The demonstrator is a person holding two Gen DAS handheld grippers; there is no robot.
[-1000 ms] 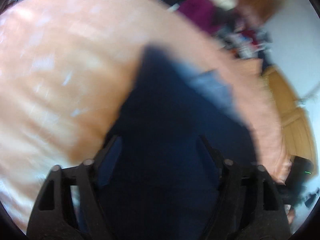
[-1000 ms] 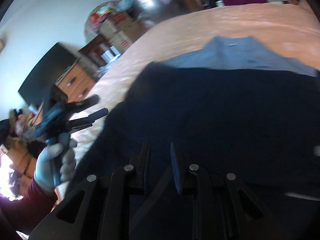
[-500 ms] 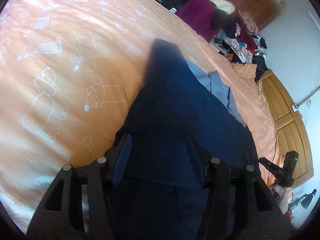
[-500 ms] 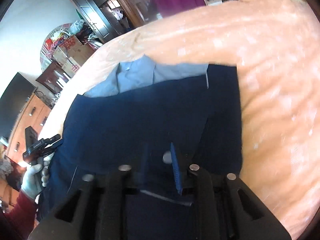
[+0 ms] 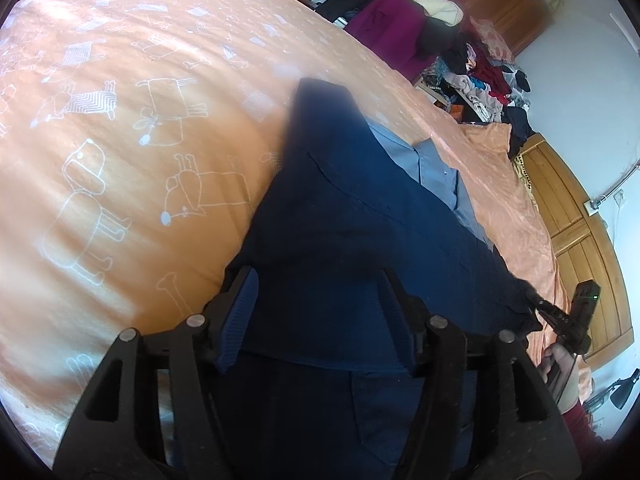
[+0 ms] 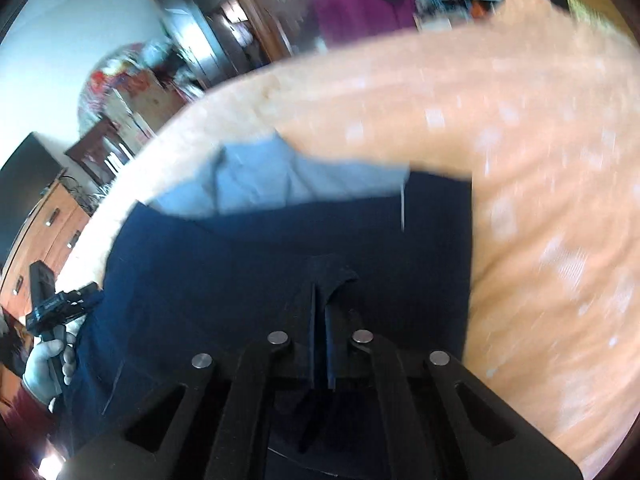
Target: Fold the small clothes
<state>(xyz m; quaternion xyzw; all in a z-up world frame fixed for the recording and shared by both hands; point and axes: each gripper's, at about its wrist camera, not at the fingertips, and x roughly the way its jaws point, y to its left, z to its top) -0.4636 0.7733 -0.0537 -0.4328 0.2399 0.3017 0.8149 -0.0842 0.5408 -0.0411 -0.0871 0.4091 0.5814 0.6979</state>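
Note:
A dark navy garment (image 5: 352, 232) lies spread on the orange bedspread (image 5: 120, 120), partly over a light blue garment (image 5: 432, 164). My left gripper (image 5: 320, 312) is open, its jaws wide apart over the navy cloth's near edge. In the right wrist view my right gripper (image 6: 320, 304) is shut on a bunched fold of the navy garment (image 6: 280, 264); the light blue garment (image 6: 272, 176) shows beyond it. The right gripper also shows in the left wrist view (image 5: 544, 312) pinching the cloth's right corner.
The bedspread (image 6: 520, 160) has white animal drawings. A pile of clothes (image 5: 460, 60) and a magenta garment (image 5: 392, 28) sit past the bed's far edge. Wooden wardrobe doors (image 5: 576, 224) stand at the right. A dresser (image 6: 44, 220) stands at the left.
My right gripper has closed on a fold of the navy garment. The left gripper has stayed open over the cloth's near edge, shifting slightly closer.

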